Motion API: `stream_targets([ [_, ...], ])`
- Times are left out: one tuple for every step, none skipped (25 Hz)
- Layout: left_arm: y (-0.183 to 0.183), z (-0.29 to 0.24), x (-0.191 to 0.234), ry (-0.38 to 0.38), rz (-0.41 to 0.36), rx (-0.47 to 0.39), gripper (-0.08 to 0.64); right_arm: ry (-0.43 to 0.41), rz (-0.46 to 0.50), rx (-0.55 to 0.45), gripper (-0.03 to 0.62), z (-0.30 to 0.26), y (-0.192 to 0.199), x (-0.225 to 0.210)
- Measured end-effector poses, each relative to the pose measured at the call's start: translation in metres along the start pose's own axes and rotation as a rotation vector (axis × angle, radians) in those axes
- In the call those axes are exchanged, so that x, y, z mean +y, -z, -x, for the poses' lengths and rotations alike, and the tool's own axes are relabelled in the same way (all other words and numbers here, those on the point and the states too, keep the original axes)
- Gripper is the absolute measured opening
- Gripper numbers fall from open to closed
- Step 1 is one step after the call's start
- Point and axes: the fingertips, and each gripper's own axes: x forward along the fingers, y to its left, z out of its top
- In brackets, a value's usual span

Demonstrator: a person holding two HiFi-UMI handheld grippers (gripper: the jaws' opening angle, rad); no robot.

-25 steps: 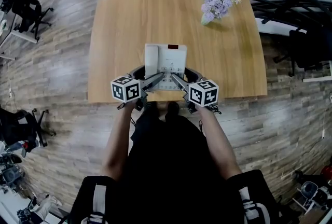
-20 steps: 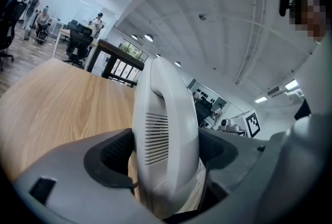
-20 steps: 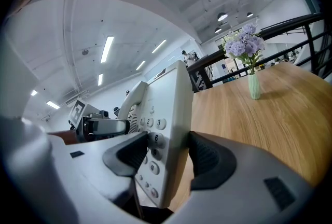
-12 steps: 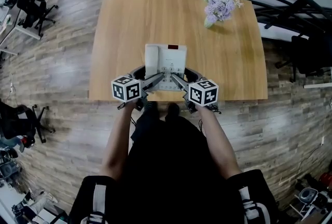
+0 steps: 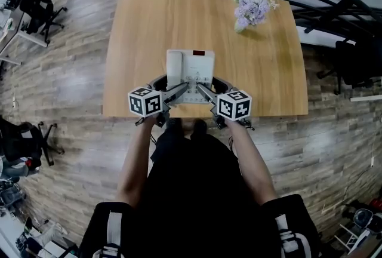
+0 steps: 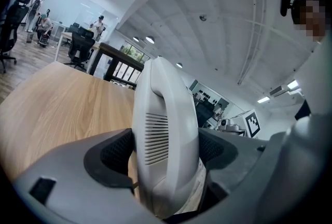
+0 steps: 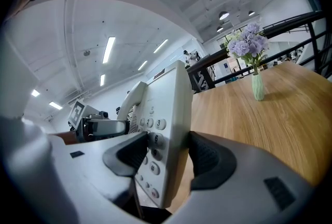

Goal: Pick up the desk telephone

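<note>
Item 1, phone [image 5: 191,74]: white desk set with its handset [image 5: 173,70] along the left side and the keypad to the right. It sits at the near middle of the table [image 5: 143,42], close to the near edge. I see no shift from half a second ago or a second ago. I cannot tell whether it has left the wood.

Item 2, left gripper [image 5: 179,93]: my view along it shows both dark pads pressed on the near end of the handset, one on each flank. Its place is unchanged from the earlier frames.

Item 3, right gripper [image 5: 203,93]: closed on the phone's right edge, with one pad over the number keys and the other on the opposite face. Also unchanged.

Item 4, vase of flowers [image 5: 250,3]: pale purple and white blooms at the far right of the table, well apart from the phone. It shows a little higher and further right in the head view than a second ago, and the table has shifted with it.

Item 5, office chair [image 5: 24,140]: on the floor to the left, shown slightly displaced since half a second ago.
</note>
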Motion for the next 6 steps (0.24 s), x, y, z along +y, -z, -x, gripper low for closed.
stream_targets([
  [-0.0004,-0.0009,-0.0002,0.000,-0.002,0.001,0.380,0.000,-0.002,-0.002,0.264,0.0001,-0.0003,-0.0008],
  [-0.0007,-0.0014,-0.0002,-0.001,-0.004,0.002,0.380,-0.001,-0.002,-0.003,0.264,0.0001,-0.0006,-0.0012],
  [-0.0010,-0.0016,-0.0002,-0.002,-0.005,0.001,0.380,-0.002,-0.002,-0.003,0.264,-0.0001,-0.0010,-0.0015],
  [-0.0013,-0.0017,-0.0001,-0.003,-0.006,0.001,0.380,-0.003,-0.001,-0.004,0.264,-0.0004,-0.0015,-0.0016],
  [-0.0018,-0.0016,0.0001,-0.004,-0.005,0.000,0.380,-0.003,0.001,-0.004,0.264,-0.0008,-0.0021,-0.0017],
  [-0.0022,-0.0015,0.0003,-0.005,-0.004,-0.001,0.380,-0.004,0.002,-0.005,0.264,-0.0011,-0.0028,-0.0016],
])
